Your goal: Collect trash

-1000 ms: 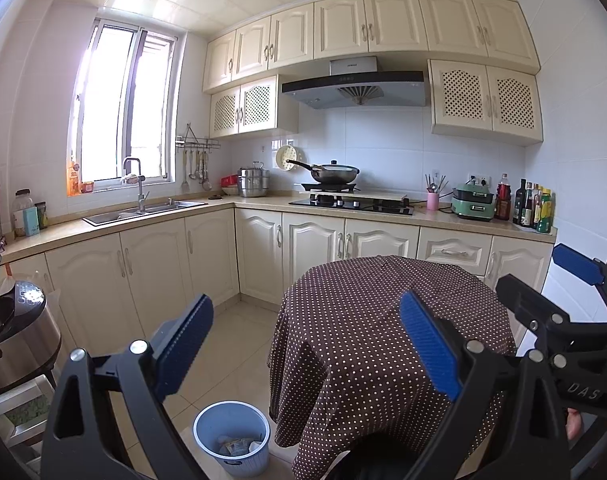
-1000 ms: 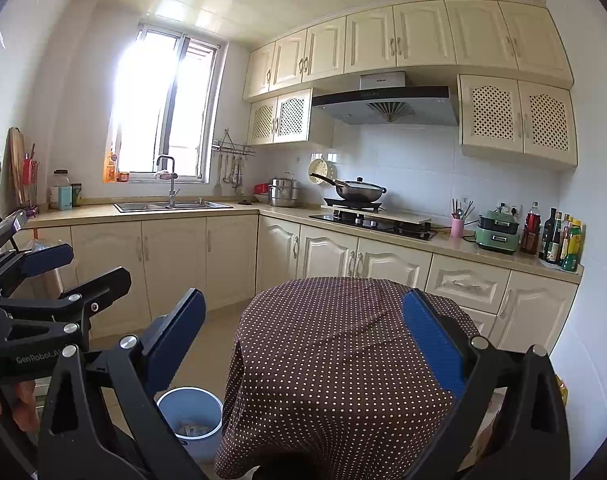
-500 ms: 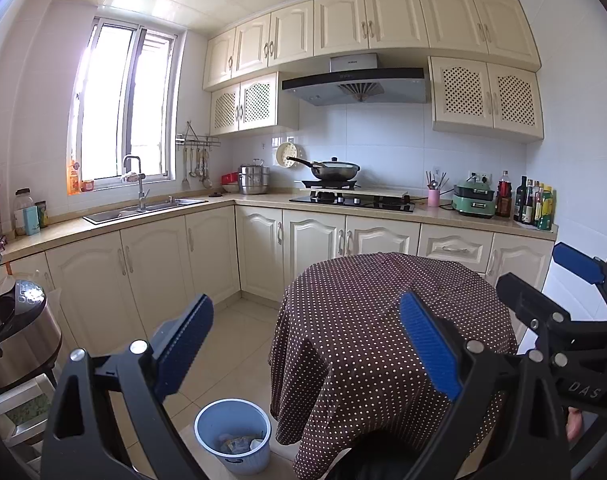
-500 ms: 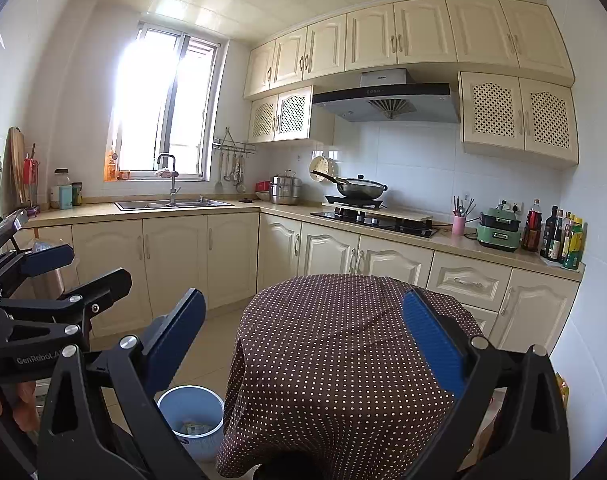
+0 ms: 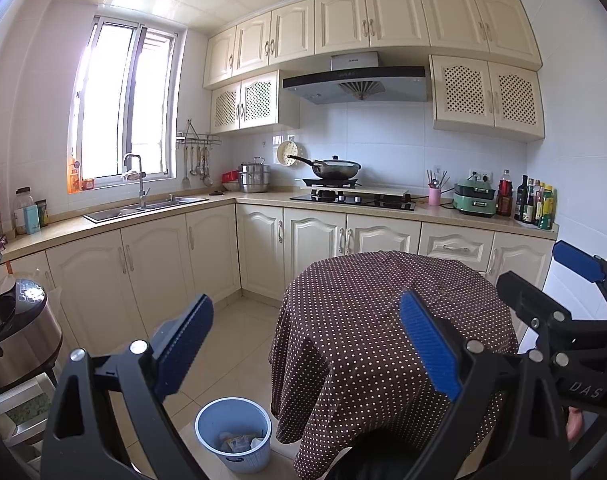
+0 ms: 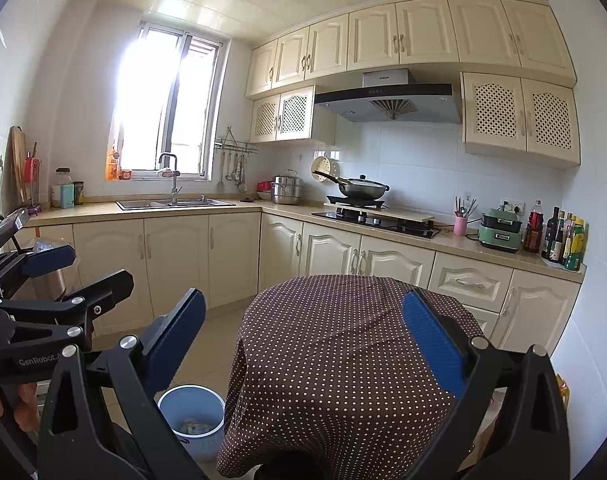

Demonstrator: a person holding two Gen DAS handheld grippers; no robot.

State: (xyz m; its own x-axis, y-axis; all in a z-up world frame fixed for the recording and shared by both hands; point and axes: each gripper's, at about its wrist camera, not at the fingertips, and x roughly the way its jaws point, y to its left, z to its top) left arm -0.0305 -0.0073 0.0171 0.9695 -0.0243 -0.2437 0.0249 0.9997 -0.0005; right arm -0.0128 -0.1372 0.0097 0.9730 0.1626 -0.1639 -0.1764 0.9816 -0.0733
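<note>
Left wrist: 1 trash bin [image 5: 233, 434], 1 table [image 5: 387, 320].

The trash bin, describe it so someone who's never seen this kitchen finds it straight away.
Find the round table under the brown polka-dot tablecloth mid-kitchen. On the tiled floor at its left foot stands the trash bin, a small pale-blue plastic bucket, open-topped, with crumpled wrappers inside, the only blue container on the floor.

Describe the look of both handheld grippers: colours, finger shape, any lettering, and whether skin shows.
Both are matte black frames with silver bolts and flat, ribbed blue pads. The left gripper reads "GenRobot" on its body; the right gripper shows "DAS". Bare fingers show at each handle; no sleeves or cables visible.
</note>
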